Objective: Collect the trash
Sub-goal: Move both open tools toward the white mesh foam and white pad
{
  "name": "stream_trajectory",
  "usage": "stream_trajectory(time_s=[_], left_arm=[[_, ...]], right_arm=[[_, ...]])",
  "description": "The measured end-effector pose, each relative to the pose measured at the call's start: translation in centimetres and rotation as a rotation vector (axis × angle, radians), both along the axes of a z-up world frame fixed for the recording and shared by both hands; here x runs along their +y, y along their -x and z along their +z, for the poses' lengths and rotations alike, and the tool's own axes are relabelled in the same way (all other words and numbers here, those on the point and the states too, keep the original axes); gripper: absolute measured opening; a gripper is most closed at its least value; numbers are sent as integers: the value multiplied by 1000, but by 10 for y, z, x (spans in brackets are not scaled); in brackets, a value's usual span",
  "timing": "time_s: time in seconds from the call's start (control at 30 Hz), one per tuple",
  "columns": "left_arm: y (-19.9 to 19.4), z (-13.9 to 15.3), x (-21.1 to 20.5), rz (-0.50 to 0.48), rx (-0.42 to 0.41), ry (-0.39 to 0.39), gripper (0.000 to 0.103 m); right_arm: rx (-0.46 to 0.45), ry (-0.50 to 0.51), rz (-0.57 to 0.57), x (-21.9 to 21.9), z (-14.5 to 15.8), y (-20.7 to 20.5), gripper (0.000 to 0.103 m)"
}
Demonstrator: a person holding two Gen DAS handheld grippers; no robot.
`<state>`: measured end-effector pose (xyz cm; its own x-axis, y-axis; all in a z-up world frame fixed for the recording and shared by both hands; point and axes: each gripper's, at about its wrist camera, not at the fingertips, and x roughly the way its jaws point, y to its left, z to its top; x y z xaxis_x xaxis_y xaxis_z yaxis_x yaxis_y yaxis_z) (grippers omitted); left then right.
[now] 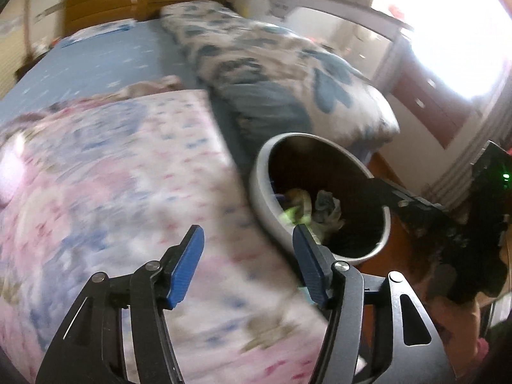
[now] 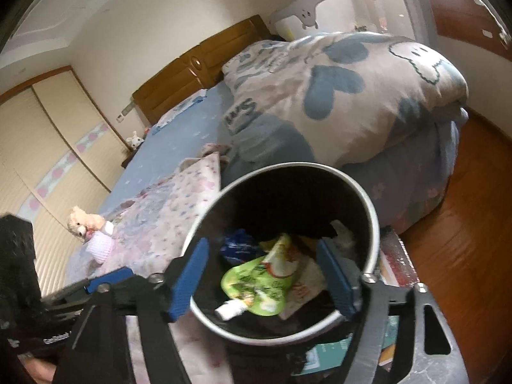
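A round trash bin [image 2: 372, 220] with a pale rim and dark inside stands by the bed's foot. In it lie a green pouch [image 2: 256, 284], a blue wrapper [image 2: 236, 246] and crumpled paper [image 2: 345, 240]. My right gripper [image 2: 263, 246] hangs open just over the bin's mouth, nothing between its blue pads. In the left wrist view the bin [image 1: 256, 185] is to the right, the green pouch [image 1: 292, 214] showing inside. My left gripper [image 1: 248, 233] is open and empty, over the edge of a pink floral blanket [image 1: 128, 176].
The bed carries a blue sheet [image 2: 179, 147], a folded duvet [image 2: 336, 89] with blue hearts and a teddy toy [image 2: 86, 224]. Books [image 2: 393, 265] lie beside the bin. A wooden floor [image 2: 464, 240] runs to the right; a wardrobe [image 2: 48, 144] stands at the left.
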<state>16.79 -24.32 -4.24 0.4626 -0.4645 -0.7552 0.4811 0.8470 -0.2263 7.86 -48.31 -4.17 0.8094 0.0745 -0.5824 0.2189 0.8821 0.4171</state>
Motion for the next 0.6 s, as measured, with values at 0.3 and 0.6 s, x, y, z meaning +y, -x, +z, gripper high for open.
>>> stream_trajectory(time_s=[0.3, 0.6], left_arm=[[-8, -6, 113, 227, -14, 3, 61], [-5, -19, 200, 409, -22, -32, 63]], right_arm=[[-21, -12, 114, 63, 10, -24, 90], [8, -10, 273, 147, -1, -59, 92]])
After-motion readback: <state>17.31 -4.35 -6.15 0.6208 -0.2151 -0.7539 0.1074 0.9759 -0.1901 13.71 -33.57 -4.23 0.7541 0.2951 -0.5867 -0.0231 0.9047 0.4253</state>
